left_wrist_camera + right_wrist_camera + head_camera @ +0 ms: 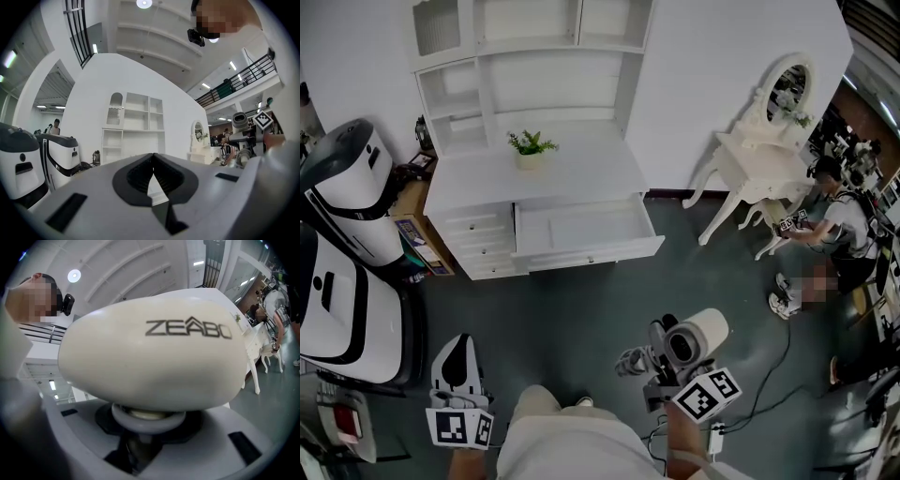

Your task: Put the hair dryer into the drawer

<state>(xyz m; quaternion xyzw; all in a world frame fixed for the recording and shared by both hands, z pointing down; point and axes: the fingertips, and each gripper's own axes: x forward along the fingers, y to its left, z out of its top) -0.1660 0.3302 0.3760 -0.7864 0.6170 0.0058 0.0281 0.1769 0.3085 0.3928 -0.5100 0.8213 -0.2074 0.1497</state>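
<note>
**A:** Head view first. Any sign of the cream, egg-bodied plastic hair dryer [697, 336]?

**B:** Up in the air at lower right, over the dark grey floor [581, 319], pinched by the right gripper [654, 367] on its grey handle [661, 352]. Well apart from the open white wooden drawer [589, 249], pulled out past the front edge of the white cabinet [572, 178], under the top with the small green potted plant [530, 146].

**A:** And the left gripper [461, 349]?

**B:** Lower left, carrying nothing.

**A:** Left gripper view, then?

**B:** Tongs of the left gripper [153, 157] pressed together at the tips, nothing between. Hair dryer [240, 121] off near the right edge, cabinet [136, 136] straight ahead and far off.

**A:** Right gripper view?

**B:** Filled almost wholly by the cream body of the hair dryer [154, 357], dark lettering along its side. Tongs of the right gripper [140, 446] partly spread and clamped on the grey handle just beneath that body.

**A:** Handling?

**B:** Probably rigid, smooth and a little slippery. Likely top-heavy too, with the bulky body above the grip, so prone to swivel between the pads. Best taken exactly there, on the narrow handle close under the body, never on the rounded shell. Worth lowering gently past the drawer's front rim, since a hard shell of this sort may crack or scuff on a knock.
</note>
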